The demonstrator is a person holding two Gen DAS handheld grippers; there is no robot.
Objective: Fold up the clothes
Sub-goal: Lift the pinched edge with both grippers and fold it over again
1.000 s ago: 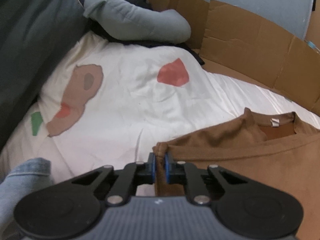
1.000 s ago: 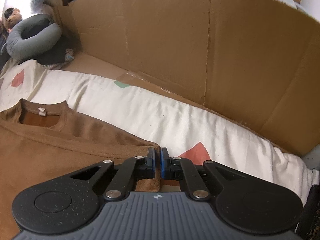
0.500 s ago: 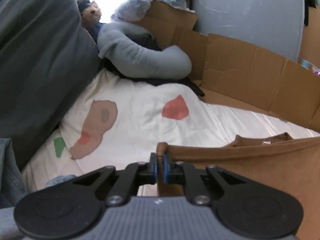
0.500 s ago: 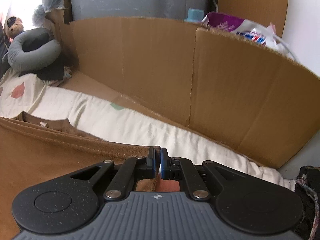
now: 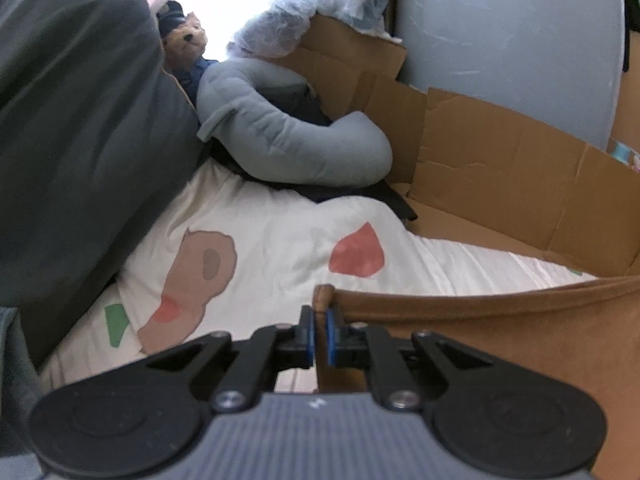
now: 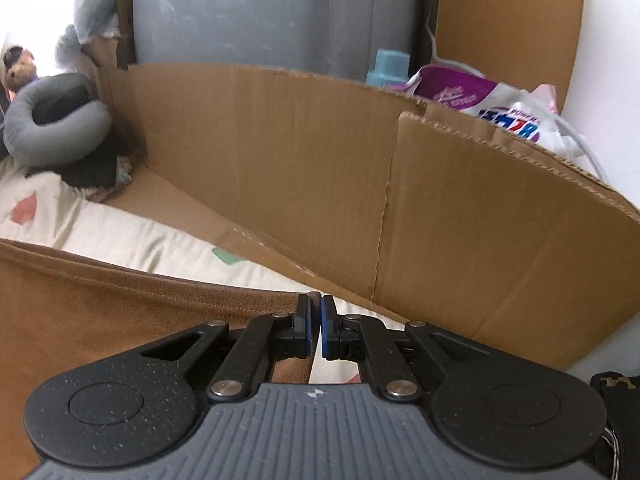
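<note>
Left claw (image 5: 319, 334): pinched tight on one corner of the brown shirt (image 5: 500, 344)
Right claw (image 6: 315, 330): clamped on the other corner, same deal
Shirt: plain brown, soft-looking, folded top edge pulled taut between both claws, lifted off the bed (image 5: 280, 248), rest hanging down
Bed: cream sheet with coloured patches
Behind: cardboard wall (image 6: 320, 184), grey neck pillow (image 5: 288, 140)

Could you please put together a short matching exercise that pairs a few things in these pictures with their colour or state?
Things:
1. shirt
2. neck pillow
3. bottle cap
4. left gripper

Colour or state:
A. light blue
B. shut on cloth
C. brown
D. grey

Pairs: 1-C, 2-D, 3-A, 4-B
</note>
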